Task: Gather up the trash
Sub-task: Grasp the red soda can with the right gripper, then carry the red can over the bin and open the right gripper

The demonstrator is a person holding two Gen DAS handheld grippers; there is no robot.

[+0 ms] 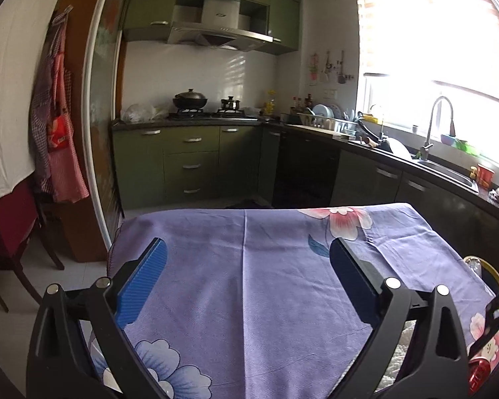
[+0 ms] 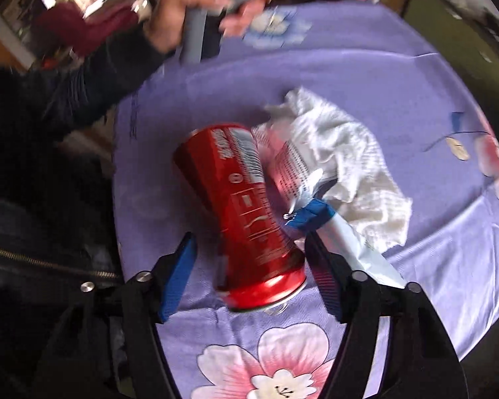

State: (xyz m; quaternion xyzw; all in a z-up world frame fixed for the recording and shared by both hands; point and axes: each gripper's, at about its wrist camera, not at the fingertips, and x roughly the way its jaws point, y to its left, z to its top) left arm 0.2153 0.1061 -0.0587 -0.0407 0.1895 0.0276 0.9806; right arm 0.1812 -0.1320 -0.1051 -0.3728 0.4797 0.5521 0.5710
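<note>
The red soda can point(image 2: 246, 212) lies on the purple floral tablecloth point(image 2: 366, 66), long axis running away between the right gripper point(image 2: 252, 276)'s open, empty jaws, beside the crumpled tissue point(image 2: 342, 146); left gripper point(image 1: 248, 282) gapes empty, farther off

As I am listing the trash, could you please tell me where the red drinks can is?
In the right wrist view the red metal drinks can lies on its side on the purple floral tablecloth, left of the crumpled white paper towel.

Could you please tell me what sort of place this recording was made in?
A home kitchen, most likely: a gas stove with pots under a range hood, a sink below the window, and a table covered by a floral tablecloth.
</note>
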